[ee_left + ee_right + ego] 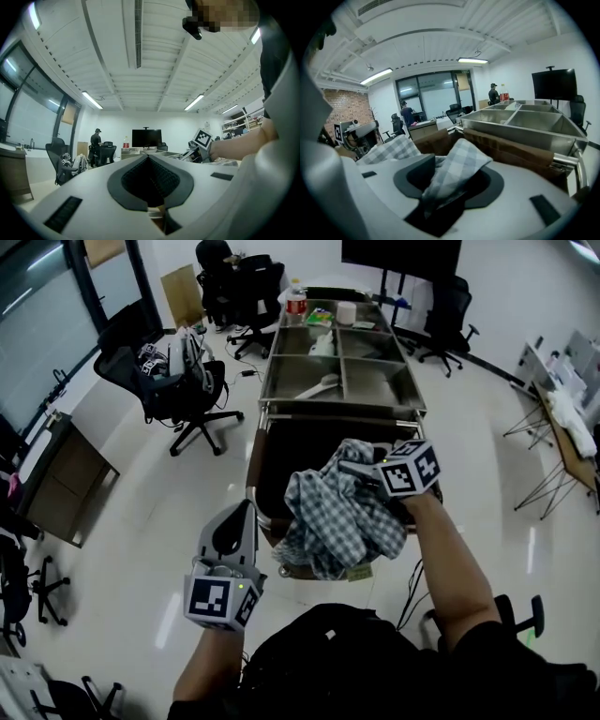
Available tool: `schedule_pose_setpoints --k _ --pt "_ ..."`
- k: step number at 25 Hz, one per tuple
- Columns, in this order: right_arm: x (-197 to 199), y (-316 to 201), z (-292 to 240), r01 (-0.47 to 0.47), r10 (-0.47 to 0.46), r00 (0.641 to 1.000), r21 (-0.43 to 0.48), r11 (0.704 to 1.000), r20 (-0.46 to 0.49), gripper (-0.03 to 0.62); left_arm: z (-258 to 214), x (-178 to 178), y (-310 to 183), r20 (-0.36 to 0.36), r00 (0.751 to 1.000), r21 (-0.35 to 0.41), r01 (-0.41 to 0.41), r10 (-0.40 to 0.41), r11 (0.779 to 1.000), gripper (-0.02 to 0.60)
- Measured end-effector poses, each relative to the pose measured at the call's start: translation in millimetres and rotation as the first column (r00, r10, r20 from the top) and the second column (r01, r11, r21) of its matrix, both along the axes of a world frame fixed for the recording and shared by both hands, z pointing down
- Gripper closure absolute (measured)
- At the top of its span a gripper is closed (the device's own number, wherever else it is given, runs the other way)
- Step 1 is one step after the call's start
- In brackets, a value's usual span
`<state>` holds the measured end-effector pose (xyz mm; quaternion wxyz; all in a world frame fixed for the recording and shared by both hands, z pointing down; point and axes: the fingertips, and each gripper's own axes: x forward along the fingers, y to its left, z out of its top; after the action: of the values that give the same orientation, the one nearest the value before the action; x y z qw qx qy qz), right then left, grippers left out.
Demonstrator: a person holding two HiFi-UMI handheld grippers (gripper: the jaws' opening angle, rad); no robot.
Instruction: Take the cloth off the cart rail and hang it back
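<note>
The right gripper (361,470) had its jaws standing apart, and a fold of the checked cloth (457,164) lay loose in the gap between them, not pinched as far as I could see. The rest of the cloth hung bunched just below those jaws and spilled off to their left. The cart rail (567,161) ran ahead of the jaws and off to their right, with the steel trays (520,123) farther out in front.

The left gripper (242,512) was held low and well apart from the cloth, its jaws together with nothing between them.

The cloth looked light, soft and limp, the kind that sags, folds over itself and slides off a smooth rail if it is hung lopsided. I judged it would be best pinched near an edge or corner, through a single layer, so the bulk could drape evenly on both sides of the rail.
</note>
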<state>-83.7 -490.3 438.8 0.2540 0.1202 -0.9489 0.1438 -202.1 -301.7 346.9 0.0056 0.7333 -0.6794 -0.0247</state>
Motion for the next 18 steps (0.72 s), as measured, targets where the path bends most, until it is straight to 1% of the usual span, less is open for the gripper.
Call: schedule_pose_setpoints --k 1,5,8,11,14,18 --pt "4 3 -1 0.008 -0.008 1.0 -0.001 1.0 -0.004 0.367 -1 2 -3 0.002 1.0 0.004 -0.005 0.005 1.0 0.581" --pt "29 13 -5 -0.009 0.009 1.0 -0.019 1.0 -0.007 0.314 2 13 -10 0.009 0.999 0.001 -0.037 0.037 0.999 0.581" --pt "47 16 -2 -0.034 0.033 0.999 -0.015 0.999 -0.04 0.279 6 20 -11 0.01 0.998 -0.011 -0.056 0.056 0.998 0.581" --pt "54 22 2 -0.025 0.025 0.998 0.004 1.0 -0.05 0.171 7 28 -9 0.006 0.997 -0.016 -0.073 0.073 0.997 0.581" --pt "53 27 0 -0.035 0.036 0.998 0.02 0.999 -0.059 0.14 6 33 -4 -0.004 0.996 -0.015 -0.085 0.085 0.996 0.581" --pt "60 33 -2 -0.053 0.053 0.997 -0.001 0.999 -0.056 0.14 4 31 1 -0.009 0.996 -0.011 -0.085 0.085 0.996 0.581"
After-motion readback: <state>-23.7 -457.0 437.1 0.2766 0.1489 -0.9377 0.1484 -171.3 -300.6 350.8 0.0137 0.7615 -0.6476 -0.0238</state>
